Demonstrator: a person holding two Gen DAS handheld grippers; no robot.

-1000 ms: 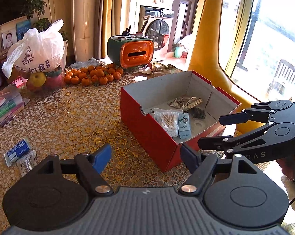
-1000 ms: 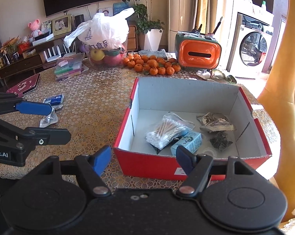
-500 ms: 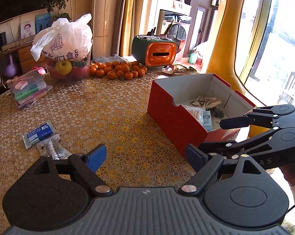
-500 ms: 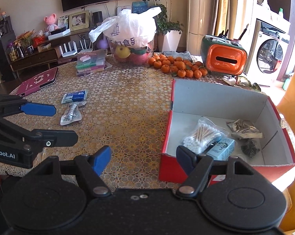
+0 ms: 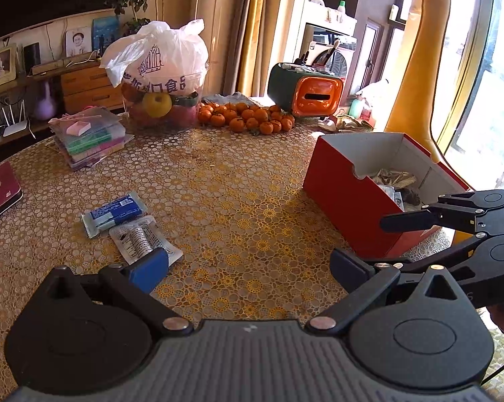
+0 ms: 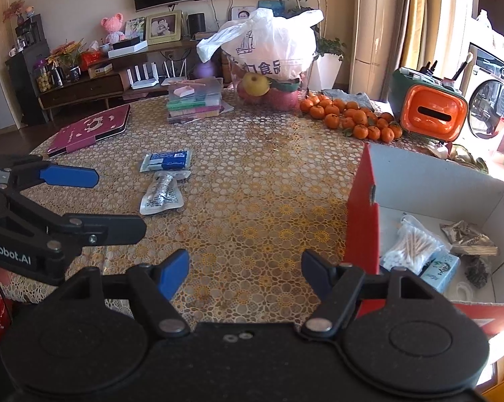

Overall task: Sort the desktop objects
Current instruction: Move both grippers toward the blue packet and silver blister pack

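Widening left gripper fingers, empty.

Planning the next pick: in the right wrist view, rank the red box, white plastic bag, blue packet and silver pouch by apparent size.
1. red box, partly cut off and nearest
2. white plastic bag
3. blue packet and silver pouch: look alike, unranked

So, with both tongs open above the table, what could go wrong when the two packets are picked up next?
1. The silver packet touches the blue packet; closing on one may drag the other.
2. Both lie flat on the lace tablecloth, so the left tongs, whose jaws have just been opening with nothing between them, may snag the cloth.
3. The red box is tall-walled; a low carry could hit its rim.
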